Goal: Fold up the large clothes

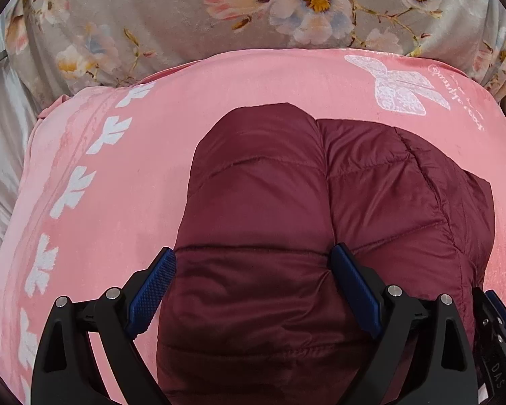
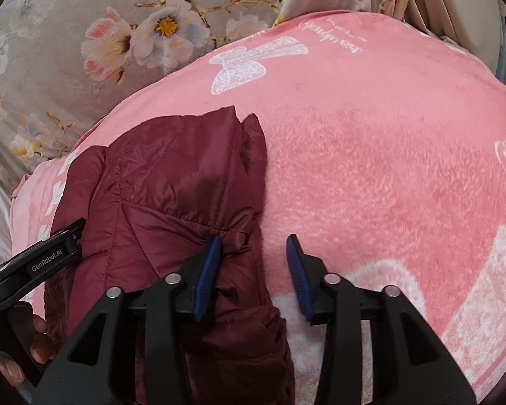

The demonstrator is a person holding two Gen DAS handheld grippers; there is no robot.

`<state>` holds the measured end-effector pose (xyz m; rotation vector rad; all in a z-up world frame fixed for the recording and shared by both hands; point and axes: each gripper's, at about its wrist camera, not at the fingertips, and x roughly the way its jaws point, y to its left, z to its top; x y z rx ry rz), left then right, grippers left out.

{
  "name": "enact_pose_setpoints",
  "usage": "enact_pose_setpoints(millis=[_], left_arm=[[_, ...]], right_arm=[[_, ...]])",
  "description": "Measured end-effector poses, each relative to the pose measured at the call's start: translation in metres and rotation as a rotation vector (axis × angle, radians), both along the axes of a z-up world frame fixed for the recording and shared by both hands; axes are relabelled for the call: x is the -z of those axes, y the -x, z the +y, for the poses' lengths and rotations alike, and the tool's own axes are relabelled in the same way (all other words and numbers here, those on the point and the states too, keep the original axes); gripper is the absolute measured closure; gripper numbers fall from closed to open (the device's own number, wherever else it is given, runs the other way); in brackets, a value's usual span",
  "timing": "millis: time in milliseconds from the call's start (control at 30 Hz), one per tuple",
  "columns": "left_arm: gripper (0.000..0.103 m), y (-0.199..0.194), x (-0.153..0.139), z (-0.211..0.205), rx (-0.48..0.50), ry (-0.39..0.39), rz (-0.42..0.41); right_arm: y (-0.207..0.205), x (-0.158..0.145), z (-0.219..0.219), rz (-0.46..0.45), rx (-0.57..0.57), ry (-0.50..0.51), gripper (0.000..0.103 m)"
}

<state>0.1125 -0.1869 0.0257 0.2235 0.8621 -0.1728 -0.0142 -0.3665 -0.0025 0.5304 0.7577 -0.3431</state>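
A maroon quilted puffer jacket lies folded into a compact bundle on a pink blanket. My left gripper is open wide, its blue pads on either side of the bundle's near end, which bulges between them. In the right wrist view the jacket lies at the left. My right gripper is open over the jacket's right edge, with the left finger on the fabric and the right finger over the blanket. The left gripper's body shows at the left.
A grey floral bedspread lies beyond the pink blanket. White fabric shows at the far left. The blanket carries white butterfly and leaf prints. Pale furniture stands at the upper right of the right wrist view.
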Motion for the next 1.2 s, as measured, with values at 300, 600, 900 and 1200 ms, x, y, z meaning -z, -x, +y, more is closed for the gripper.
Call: enact_pose_setpoints(millis=[300,600,900,1200], left_arm=[[0.011,-0.005,-0.004,0.054,0.032,0.257,0.188],[0.011,-0.027,0.033,0.113,0.031,0.576,0.413],[0.016,-0.016,0.027,0.081,0.120,0.522,0.385],[0.059,0.000,-0.028,0.070,0.202,0.325,0.131]], right_arm=[[0.017,0.000,-0.028,-0.059,-0.026,-0.245,0.032],[0.003,0.014,-0.027,-0.084,-0.101,-0.384,0.023],[-0.017,0.019,-0.010,-0.108,-0.167,-0.465,0.038],[-0.027,-0.030,0.028,-0.123,-0.179,-0.199,0.085]])
